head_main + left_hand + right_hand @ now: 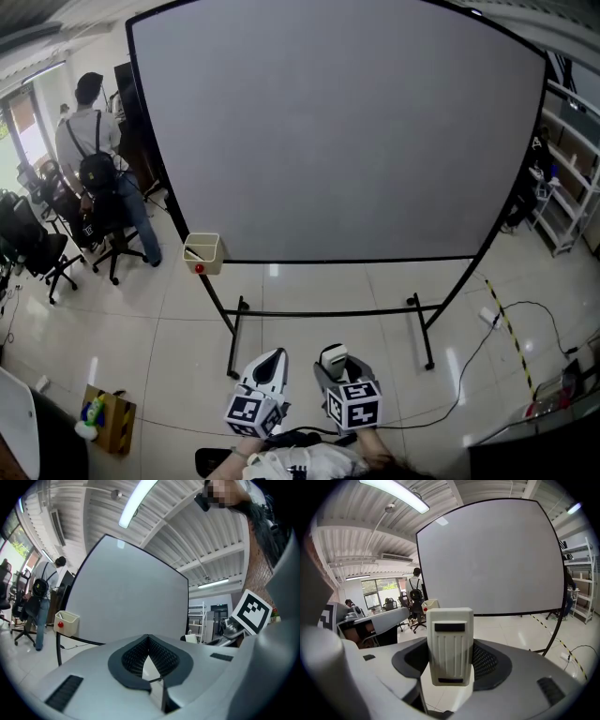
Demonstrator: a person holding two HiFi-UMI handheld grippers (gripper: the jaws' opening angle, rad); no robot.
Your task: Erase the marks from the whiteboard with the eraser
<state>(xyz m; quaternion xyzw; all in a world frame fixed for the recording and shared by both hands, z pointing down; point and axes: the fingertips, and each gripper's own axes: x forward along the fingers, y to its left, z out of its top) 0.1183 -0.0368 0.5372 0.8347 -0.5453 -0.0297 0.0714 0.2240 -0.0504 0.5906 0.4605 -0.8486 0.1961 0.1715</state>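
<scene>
Facing the whiteboard (337, 131), your right gripper (451, 639) pinched the eraser (450, 649). Your left gripper (149, 638) had its jaws pressed together.

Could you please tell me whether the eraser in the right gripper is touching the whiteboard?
Apart. The head view shows the eraser held in the right gripper near the person, with floor between it and the whiteboard.

Left gripper (273, 357): jaws closed together, nothing between them. Right gripper (335, 366): jaws clamped on eraser (450, 644), which stands upright past jaw tips. Both grippers held low, side by side, pointing forward, marker cubes nearest body.
</scene>
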